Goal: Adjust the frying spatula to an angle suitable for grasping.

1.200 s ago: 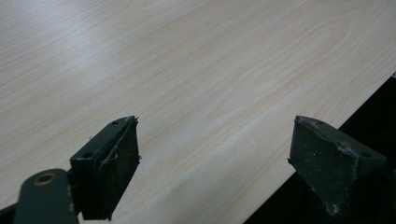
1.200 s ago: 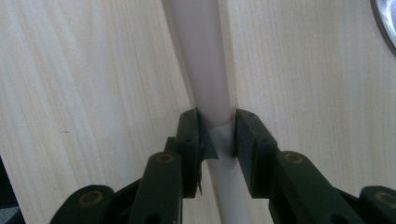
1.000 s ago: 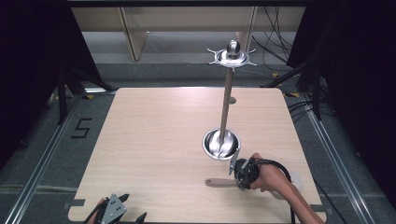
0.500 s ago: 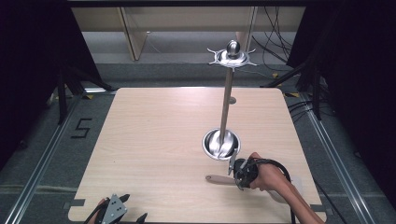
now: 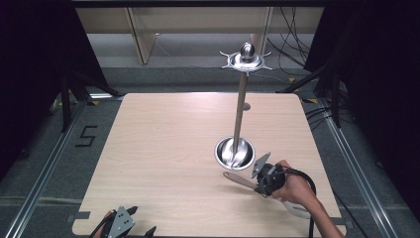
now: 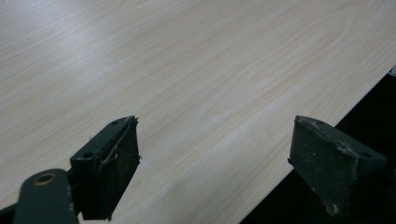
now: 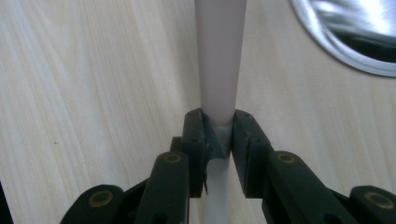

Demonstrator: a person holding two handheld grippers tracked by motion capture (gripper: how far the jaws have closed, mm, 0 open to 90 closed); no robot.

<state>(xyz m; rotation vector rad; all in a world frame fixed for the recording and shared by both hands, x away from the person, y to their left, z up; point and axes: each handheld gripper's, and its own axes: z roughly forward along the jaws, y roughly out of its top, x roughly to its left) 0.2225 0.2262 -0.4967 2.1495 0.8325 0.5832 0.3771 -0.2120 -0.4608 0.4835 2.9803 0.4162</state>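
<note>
Wooden table (image 5: 163,148) | right gripper (image 7: 218,135) clamps stick (image 7: 219,56) beside steel bowl (image 5: 235,152) | left gripper (image 6: 215,158) fingers apart

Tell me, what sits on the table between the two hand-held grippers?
Nothing: in the high view only bare pale wooden tabletop lies between the left hand-held gripper and the right hand-held gripper.

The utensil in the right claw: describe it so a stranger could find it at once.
Start at the tall stand on the wooden table and drop to its shiny round base. Just in front of the base, on the person's right, lies a pale slim utensil, its handle clamped in the right claw. It is the lone loose thing there, matte, not metal.
</note>
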